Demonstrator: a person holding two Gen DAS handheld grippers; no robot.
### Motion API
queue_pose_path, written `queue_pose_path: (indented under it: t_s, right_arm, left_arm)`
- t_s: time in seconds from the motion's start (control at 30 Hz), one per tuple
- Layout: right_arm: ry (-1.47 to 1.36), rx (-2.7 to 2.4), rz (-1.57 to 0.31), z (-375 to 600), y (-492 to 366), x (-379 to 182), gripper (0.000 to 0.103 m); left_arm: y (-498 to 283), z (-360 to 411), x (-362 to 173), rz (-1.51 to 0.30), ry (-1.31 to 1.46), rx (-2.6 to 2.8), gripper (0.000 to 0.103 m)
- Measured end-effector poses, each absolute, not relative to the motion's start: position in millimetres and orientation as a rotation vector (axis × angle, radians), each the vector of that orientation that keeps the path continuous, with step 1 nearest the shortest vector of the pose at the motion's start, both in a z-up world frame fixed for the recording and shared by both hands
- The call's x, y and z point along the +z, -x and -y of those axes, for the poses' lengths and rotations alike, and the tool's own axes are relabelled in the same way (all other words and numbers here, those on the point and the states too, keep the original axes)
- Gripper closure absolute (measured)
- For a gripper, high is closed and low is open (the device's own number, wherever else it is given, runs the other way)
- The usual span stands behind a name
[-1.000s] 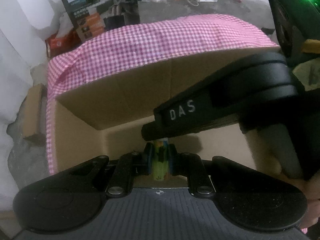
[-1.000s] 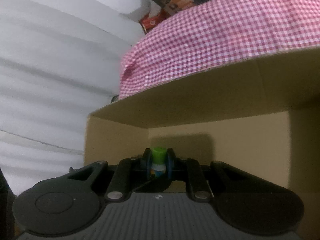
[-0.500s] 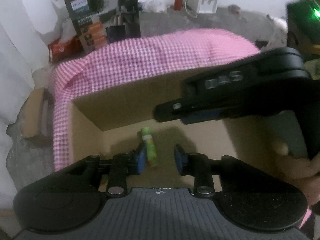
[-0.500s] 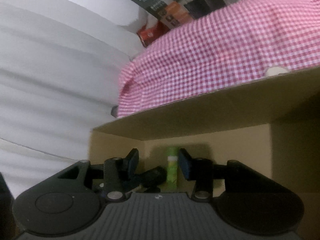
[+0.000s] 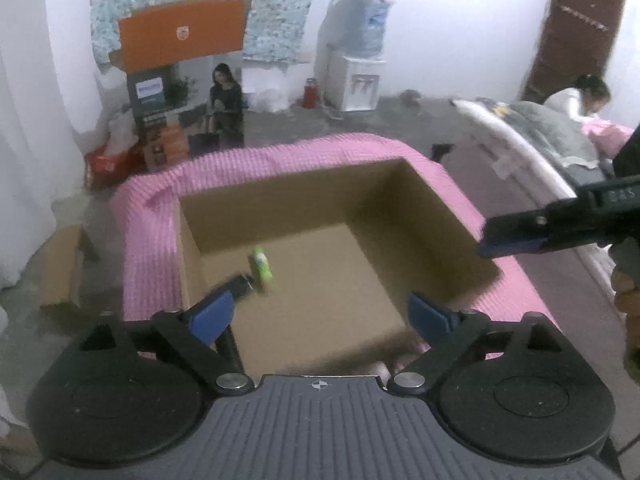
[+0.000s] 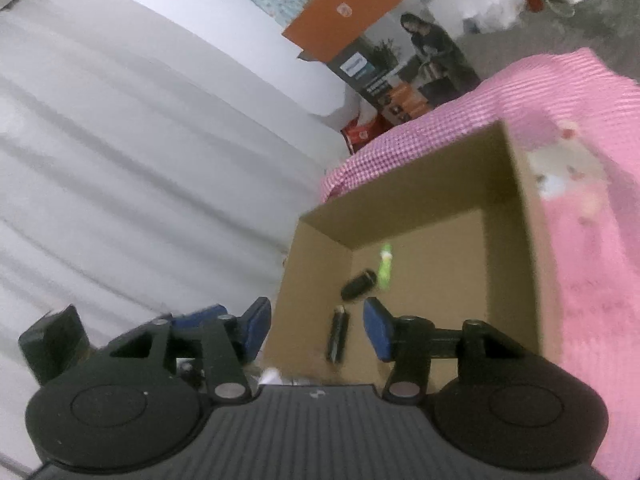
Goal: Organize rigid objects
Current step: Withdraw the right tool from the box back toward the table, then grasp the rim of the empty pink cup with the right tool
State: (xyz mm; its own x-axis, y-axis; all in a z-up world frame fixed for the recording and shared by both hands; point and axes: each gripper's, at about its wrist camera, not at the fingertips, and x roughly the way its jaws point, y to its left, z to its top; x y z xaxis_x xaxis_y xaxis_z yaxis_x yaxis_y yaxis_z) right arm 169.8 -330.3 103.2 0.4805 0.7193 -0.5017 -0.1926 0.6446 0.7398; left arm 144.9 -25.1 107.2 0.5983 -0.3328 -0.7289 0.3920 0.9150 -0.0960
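Note:
An open cardboard box (image 5: 352,184) sits sunk in a pink checked cloth (image 5: 256,160). On its floor lie a small green bottle (image 5: 262,270) and a dark object (image 5: 240,286) beside it. In the right wrist view the box (image 6: 516,184) holds the green bottle (image 6: 385,266), a black rounded object (image 6: 359,285) and a thin black stick (image 6: 338,334). My left gripper (image 5: 322,316) is open and empty above the box's near edge. My right gripper (image 6: 318,332) is open and empty above the box; it also shows in the left wrist view (image 5: 520,236) over the box's right wall.
Beyond the box stand an orange and dark printed carton (image 5: 184,96), a water dispenser (image 5: 356,76) and a red flask (image 5: 309,93). A person (image 5: 576,98) sits by grey bedding at the right. White curtain (image 6: 140,160) hangs at the left. A small cardboard box (image 5: 60,268) lies on the floor.
Both grippers opened and let go of their objects into the box. Both then rose and pulled back, so the whole box interior now shows.

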Motion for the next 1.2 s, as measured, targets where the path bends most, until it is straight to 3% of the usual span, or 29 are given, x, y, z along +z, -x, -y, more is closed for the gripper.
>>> queue_pose_path:
  t_s: [0.43, 0.77, 0.93, 1.2]
  right_arm:
    - [-0.704, 0.469, -0.956, 353.4, -49.3, 25.8, 0.048]
    - [-0.565, 0.403, -0.956, 318.8, -46.4, -7.2, 0.048]
    - [-0.477, 0.365, -0.964, 304.2, -55.3, -17.5, 0.049]
    - [-0.414, 0.352, -1.004, 288.4, -60.4, -37.5, 0.057]
  left_arm:
    - [-64.3, 43.7, 20.0, -0.887, -0.110, -0.489, 0.009]
    - [-50.2, 62.3, -14.5, -0.897, -0.188, -0.447, 0.010]
    - [-44.1, 68.2, -21.7, -0.913, -0.205, -0.502, 0.016]
    - [-39.4, 89.2, -37.6, -0.958, -0.275, -0.630, 0.017]
